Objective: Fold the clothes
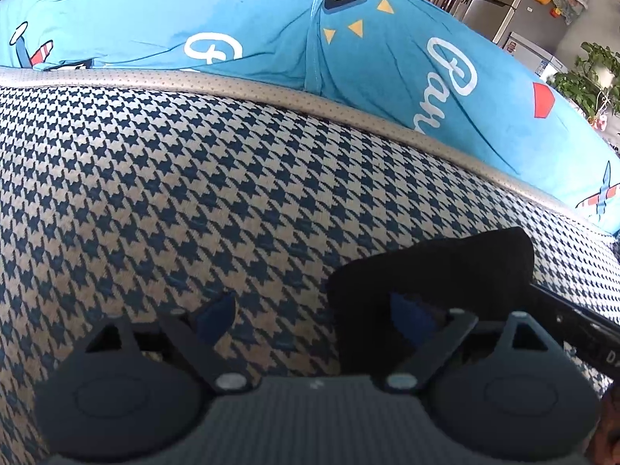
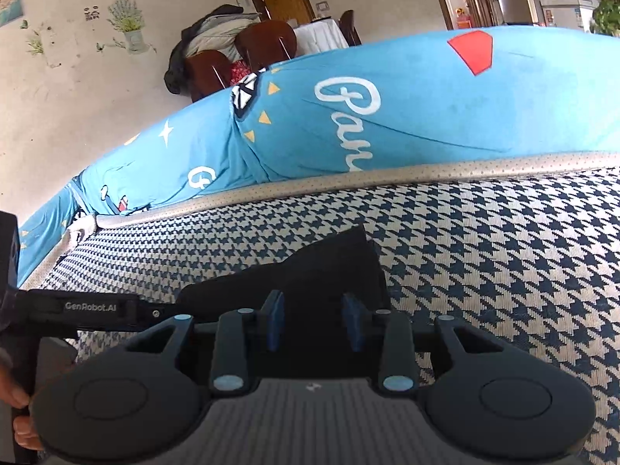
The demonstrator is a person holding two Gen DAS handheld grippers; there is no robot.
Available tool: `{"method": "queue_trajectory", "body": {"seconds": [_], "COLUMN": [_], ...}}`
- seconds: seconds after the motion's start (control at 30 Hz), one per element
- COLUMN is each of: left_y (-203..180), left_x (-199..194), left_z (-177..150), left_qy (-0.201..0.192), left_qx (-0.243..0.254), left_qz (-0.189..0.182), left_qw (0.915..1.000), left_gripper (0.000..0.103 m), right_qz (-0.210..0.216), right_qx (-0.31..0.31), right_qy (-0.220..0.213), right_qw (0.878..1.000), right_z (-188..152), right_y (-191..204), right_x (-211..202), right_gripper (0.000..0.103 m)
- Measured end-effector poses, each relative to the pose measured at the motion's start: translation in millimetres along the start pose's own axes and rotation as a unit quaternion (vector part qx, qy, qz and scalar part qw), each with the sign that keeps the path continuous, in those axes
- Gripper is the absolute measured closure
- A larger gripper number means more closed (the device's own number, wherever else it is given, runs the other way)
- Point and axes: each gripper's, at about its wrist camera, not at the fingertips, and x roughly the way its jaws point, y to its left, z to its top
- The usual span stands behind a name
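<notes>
Garment: a small black cloth item [image 1: 430, 271], soft and crumpled, lies on the houndstooth-patterned seat cushion [image 1: 174, 193] woven in dark blue and beige.
Left gripper: your left gripper [image 1: 314, 314] stands wide, its blue-padded fingers [image 1: 217, 310] far apart; nothing is pinched between them.
Garment against left gripper: in your left wrist view the black cloth sits at the right-hand finger and spreads up and to the right of it; bare houndstooth shows in most of the gap and at the left-hand finger.
Right gripper: your right gripper [image 2: 314, 321] has its jaws narrow but with a clear gap between the blue pads [image 2: 276, 319].
Garment against right gripper: in your right wrist view the black cloth [image 2: 310, 267] lies just ahead of and beneath the fingertips, filling the gap; whether the pads press on it you cannot tell from here.
Grippers together: the black body of your left gripper [image 2: 89, 306], lettered in white, reaches in from the left edge of the right wrist view to the cloth's left end.
Backdrop: a bright blue printed fabric cover [image 1: 252, 19] with white script and red and yellow shapes rises behind the cushion's beige perforated piping [image 1: 271, 89].
</notes>
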Motion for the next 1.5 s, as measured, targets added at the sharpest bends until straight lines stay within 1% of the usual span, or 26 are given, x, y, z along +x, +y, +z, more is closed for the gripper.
{"method": "queue_trajectory", "body": {"seconds": [0.13, 0.27, 0.37, 0.4, 0.47, 0.53, 0.6, 0.7, 0.83, 0.93, 1.1, 1.23, 1.37, 1.5], "left_y": [0, -1, -2, -4, -5, -5, -6, -7, -12, -18, -28, -36, -40, -39], "left_x": [8, 14, 19, 20, 19, 17, 14, 5, -5, -12, -16, -15, -9, -5], "left_z": [1, 1, 2, 2, 1, 1, 1, 2, 1, -3, -15, -27, -32, -37], "left_qy": [0.004, 0.007, 0.01, 0.008, 0.006, 0.004, 0.001, -0.012, -0.011, -0.009, 0.002, 0.01, 0.019, 0.03], "left_qx": [-0.009, -0.006, -0.004, 0.0, 0.004, 0.006, 0.006, 0.007, 0.011, 0.024, 0.054, 0.08, 0.093, 0.097], "left_qz": [0.003, 0.009, 0.014, 0.016, 0.019, 0.022, 0.023, 0.022, 0.011, 0.005, 0.001, 0.003, 0.008, 0.013], "left_qw": [0.9999, 0.9999, 0.9998, 0.9998, 0.9998, 0.9997, 0.9997, 0.9997, 0.9998, 0.9997, 0.9986, 0.9968, 0.9955, 0.9947], "left_gripper": [0.007, 0.003, 0.002, 0.001, 0.0, 0.0, 0.001, 0.001, 0.001, 0.001, 0.0, 0.0, 0.0, 0.0], "right_qz": [-0.007, -0.022, -0.026, -0.034, -0.044, -0.041, -0.041, -0.052, -0.05, -0.053, -0.042, -0.054, -0.08, -0.092], "right_qx": [0.02, 0.037, 0.026, 0.02, 0.031, 0.048, 0.045, 0.031, 0.056, 0.056, 0.052, 0.038, 0.033, 0.025], "right_qy": [0.003, 0.011, 0.012, 0.012, 0.02, 0.025, 0.025, 0.007, -0.006, 0.011, 0.034, 0.063, 0.067, 0.065], "right_qw": [1.0, 0.999, 0.999, 0.999, 0.998, 0.998, 0.998, 0.998, 0.997, 0.997, 0.997, 0.996, 0.994, 0.993], "right_z": [3, 2, 2, 1, -1, -1, 2, 8, 16, 17, 10, 3, -1, -4], "right_y": [-9, -19, -19, -19, -24, -29, -27, -24, -30, -30, -30, -30, -32, -32], "right_x": [10, 19, 19, 20, 23, 24, 21, 8, -17, -32, -44, -32, -21, -15], "right_gripper": [0.07, 0.069, 0.069, 0.068, 0.062, 0.061, 0.061, 0.061, 0.061, 0.06, 0.059, 0.059, 0.059, 0.059]}}
